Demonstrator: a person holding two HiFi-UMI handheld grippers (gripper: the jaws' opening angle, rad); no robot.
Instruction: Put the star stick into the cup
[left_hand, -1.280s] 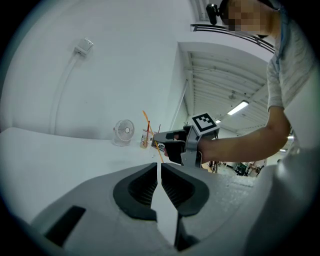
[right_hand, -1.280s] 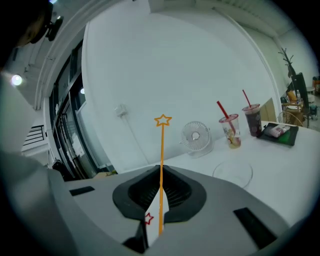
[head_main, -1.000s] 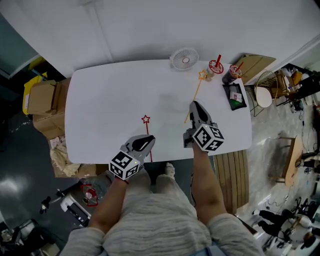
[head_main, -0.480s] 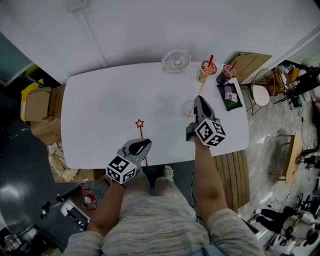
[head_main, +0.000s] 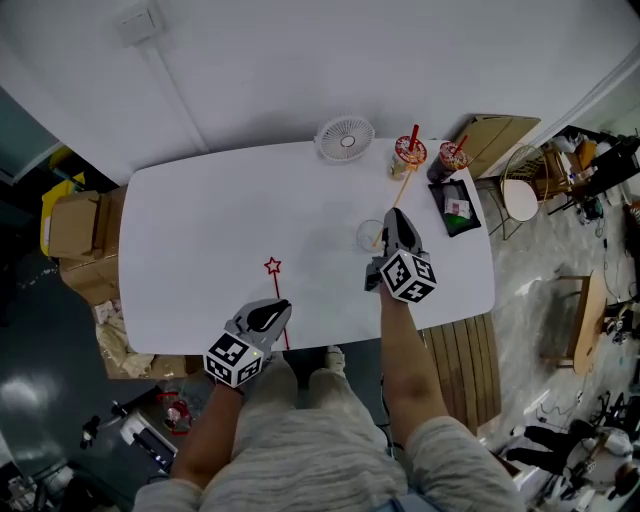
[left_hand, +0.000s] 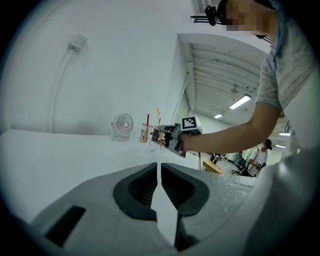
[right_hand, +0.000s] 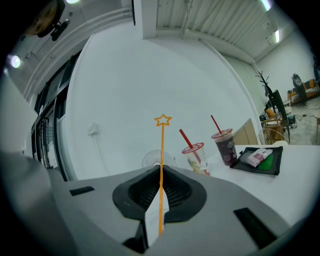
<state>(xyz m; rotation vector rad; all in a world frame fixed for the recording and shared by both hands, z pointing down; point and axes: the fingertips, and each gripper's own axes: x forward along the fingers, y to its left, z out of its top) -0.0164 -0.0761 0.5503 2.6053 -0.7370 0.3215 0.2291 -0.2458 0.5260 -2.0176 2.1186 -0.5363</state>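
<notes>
Grey pads of the left gripper (head_main: 272, 312) stand together with only a sliver of gap and nothing between them. It sits at the near edge of the white table (head_main: 200, 230). Just beside it a red star stick (head_main: 277, 293) lies flat on the table, star end pointing away.

Farther out, the right gripper (head_main: 398, 218) is clamped on the orange star stick (head_main: 401, 187), star end uppermost. The stick's lower end sits at the clear cup (head_main: 370, 235), which stands just beside the jaws. Whether that end is already inside the rim cannot be determined.

Assessed status: pick-up complete and the stick brought to the cup. Remaining: seat it in the cup, then release. The red stick is not yet in the cup.

A fan (head_main: 346, 138) and two lidded drinks (head_main: 407, 153) stand at the far edge.
</notes>
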